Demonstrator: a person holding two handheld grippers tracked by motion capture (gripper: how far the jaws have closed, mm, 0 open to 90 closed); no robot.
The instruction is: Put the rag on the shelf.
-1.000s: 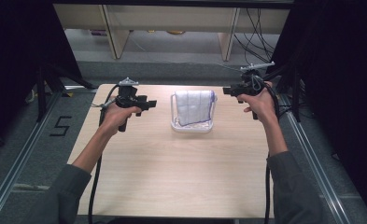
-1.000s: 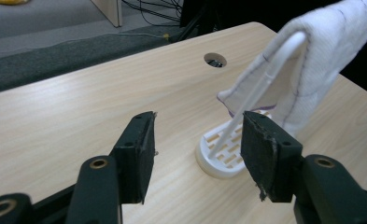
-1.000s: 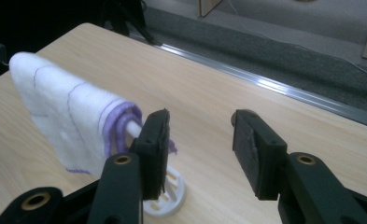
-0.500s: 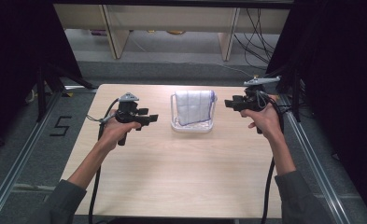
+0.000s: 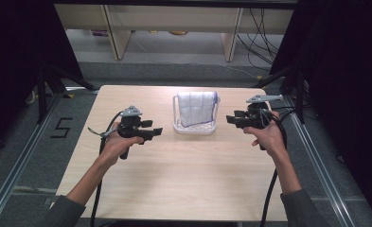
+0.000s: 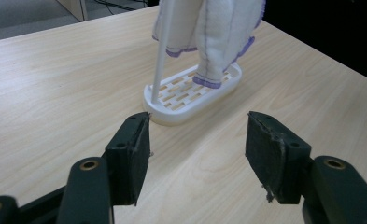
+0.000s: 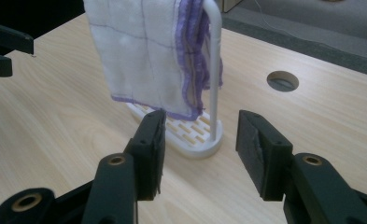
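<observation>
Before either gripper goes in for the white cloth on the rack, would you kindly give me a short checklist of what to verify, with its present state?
1. Left gripper open, nothing between its jaws: ok.
2. Right gripper open, nothing between its jaws: ok.
3. White cloth with purple stitched edging hangs draped over the rack, not on the table: ok.
4. White plastic rack with slotted oval base stands upright and flat on the light wooden table: ok.
5. Both grippers apart from the rack, one on each side of it: ok.
6. Whether the rack would stay put when the cloth is pulled: cannot tell.
</observation>
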